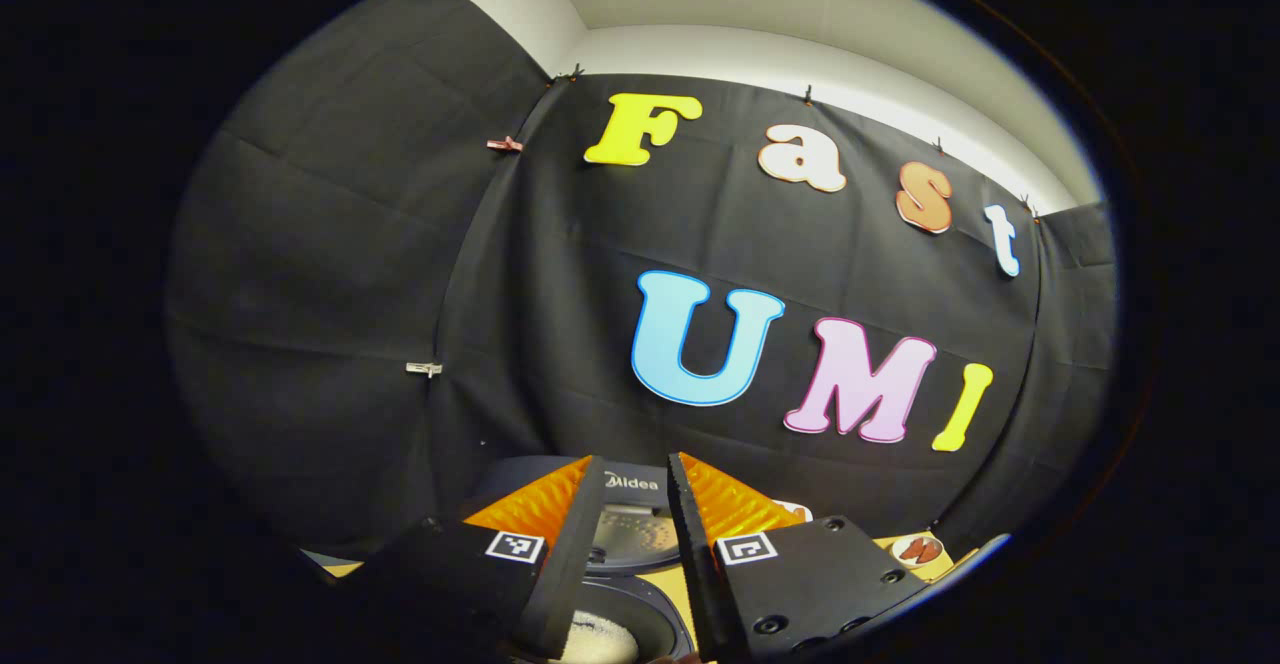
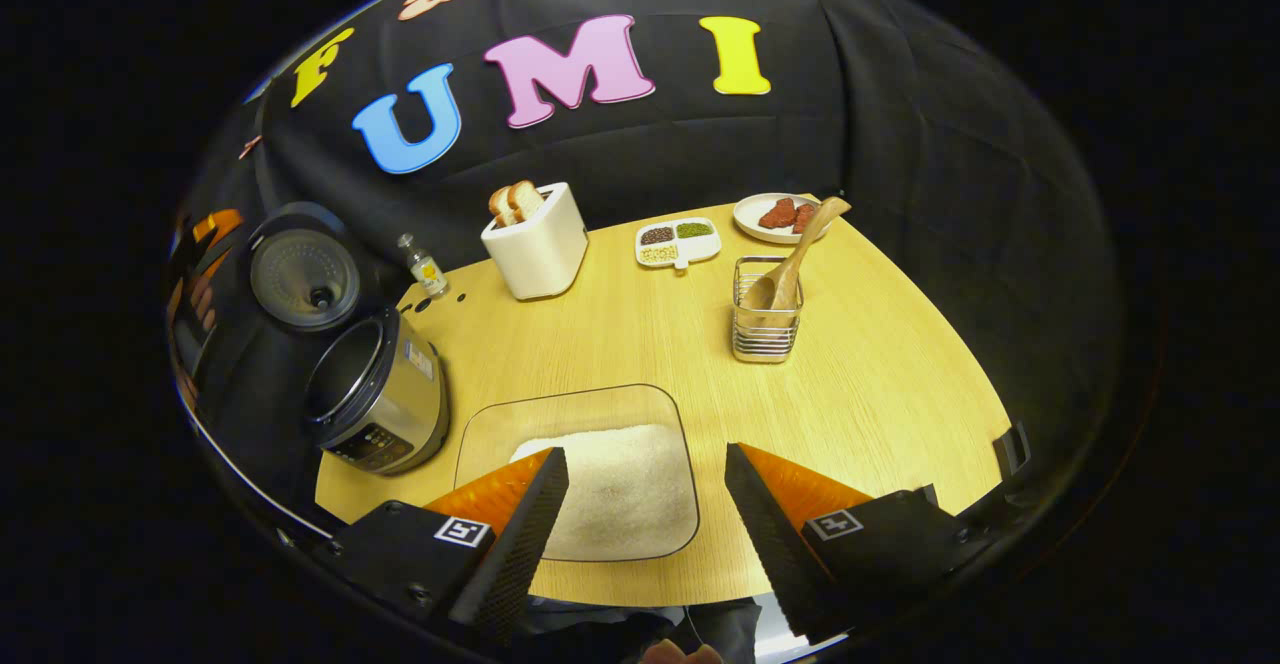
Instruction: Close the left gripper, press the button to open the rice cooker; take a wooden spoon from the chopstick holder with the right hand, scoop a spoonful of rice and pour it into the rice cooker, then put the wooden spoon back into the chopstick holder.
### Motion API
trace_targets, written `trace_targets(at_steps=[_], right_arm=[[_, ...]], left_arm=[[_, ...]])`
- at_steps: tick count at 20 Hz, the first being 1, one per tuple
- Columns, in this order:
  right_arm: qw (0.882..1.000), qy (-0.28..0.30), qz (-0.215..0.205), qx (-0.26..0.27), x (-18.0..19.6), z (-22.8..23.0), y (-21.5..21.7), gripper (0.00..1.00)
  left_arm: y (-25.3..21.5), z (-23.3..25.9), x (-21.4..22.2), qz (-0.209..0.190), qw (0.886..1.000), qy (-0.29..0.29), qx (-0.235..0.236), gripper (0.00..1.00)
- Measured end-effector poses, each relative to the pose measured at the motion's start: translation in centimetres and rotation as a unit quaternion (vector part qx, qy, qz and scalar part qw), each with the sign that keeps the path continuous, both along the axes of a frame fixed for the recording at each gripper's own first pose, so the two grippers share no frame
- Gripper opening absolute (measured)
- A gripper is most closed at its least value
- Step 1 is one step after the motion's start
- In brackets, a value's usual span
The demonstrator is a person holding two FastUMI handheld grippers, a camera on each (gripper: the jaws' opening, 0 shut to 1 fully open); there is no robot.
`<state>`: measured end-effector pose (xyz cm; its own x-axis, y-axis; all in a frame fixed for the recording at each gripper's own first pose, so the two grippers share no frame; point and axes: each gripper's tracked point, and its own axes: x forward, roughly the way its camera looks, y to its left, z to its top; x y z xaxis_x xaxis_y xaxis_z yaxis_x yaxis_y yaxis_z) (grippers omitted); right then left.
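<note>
- At the table's [image 2: 880, 384] near-left corner: rice cooker [image 2: 378, 399], lid [image 2: 303, 266] swung up and back, inner pot exposed.
- Just right of the cooker: clear tray of rice [image 2: 612, 489], lying flat on the tabletop.
- Right gripper [image 2: 646, 514] hovers above the near edge of that tray, fingers wide apart, nothing between them.
- Well right of the cooker and past the tray: wire chopstick holder [image 2: 765, 324], upright. Wooden spoon [image 2: 795, 259] sits in it, bowl end down, handle leaning up and to the right.
- Behind the cooker toward the wall: small bottle [image 2: 424, 266], then white toaster [image 2: 537, 239] with two bread slices sticking out the top.
- Right of the toaster: divided dish [image 2: 678, 241] with three portions of grains or beans. Beyond the holder: round plate [image 2: 775, 217] with reddish pieces; spoon handle tip overlaps its edge in the right gripper view.
- Left gripper [image 1: 628, 504] is directly over the cooker [image 1: 620, 534], pointing at the raised lid and the black wall cloth behind it; camera tilted up.
- Its fingers stand partly open with a narrow gap, holding nothing. Through the gap, at the bottom edge: pot rim with some white rice inside.
- Far left of the right gripper view, beside the raised lid: the left gripper and the hand holding it, too distorted to read its state there.
</note>
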<state>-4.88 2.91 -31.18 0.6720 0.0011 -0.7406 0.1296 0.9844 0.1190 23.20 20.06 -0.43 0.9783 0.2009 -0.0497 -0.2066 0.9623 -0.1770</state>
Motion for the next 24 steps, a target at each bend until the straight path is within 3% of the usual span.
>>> trace_targets(at_steps=[8, 13, 17, 19, 21, 22, 24], right_arm=[[0.999, 0.011, 0.031, 0.007, -1.0, 0.5, 2.0, 0.99], [0.999, 0.020, 0.044, 0.017, -1.3, -0.4, 3.4, 0.99], [0.998, 0.021, 0.056, 0.025, -1.0, -0.9, 4.7, 0.99], [0.998, 0.022, 0.057, 0.031, -1.0, -1.0, 5.1, 0.99], [0.998, 0.017, 0.057, 0.036, -0.7, -0.7, 5.4, 0.99], [0.998, 0.015, 0.058, 0.035, -0.7, -0.7, 5.3, 0.99], [0.998, 0.016, 0.051, 0.040, -0.8, -1.0, 5.0, 0.99]], left_arm=[[2.9, -1.7, 5.7, 0.033, 0.999, 0.030, 0.011, 0.48], [3.3, -2.3, 7.7, 0.034, 0.994, 0.080, 0.068, 0.51], [1.9, -1.9, 9.1, -0.009, 0.992, 0.106, 0.074, 0.49], [1.6, -2.8, 9.0, -0.012, 0.990, 0.127, 0.062, 0.42], [1.3, -3.5, 7.6, -0.005, 0.988, 0.141, 0.067, 0.57], [1.1, -4.1, 6.9, 0.000, 0.987, 0.151, 0.059, 0.44], [0.6, -4.4, 5.0, 0.002, 0.988, 0.149, 0.043, 0.48]])
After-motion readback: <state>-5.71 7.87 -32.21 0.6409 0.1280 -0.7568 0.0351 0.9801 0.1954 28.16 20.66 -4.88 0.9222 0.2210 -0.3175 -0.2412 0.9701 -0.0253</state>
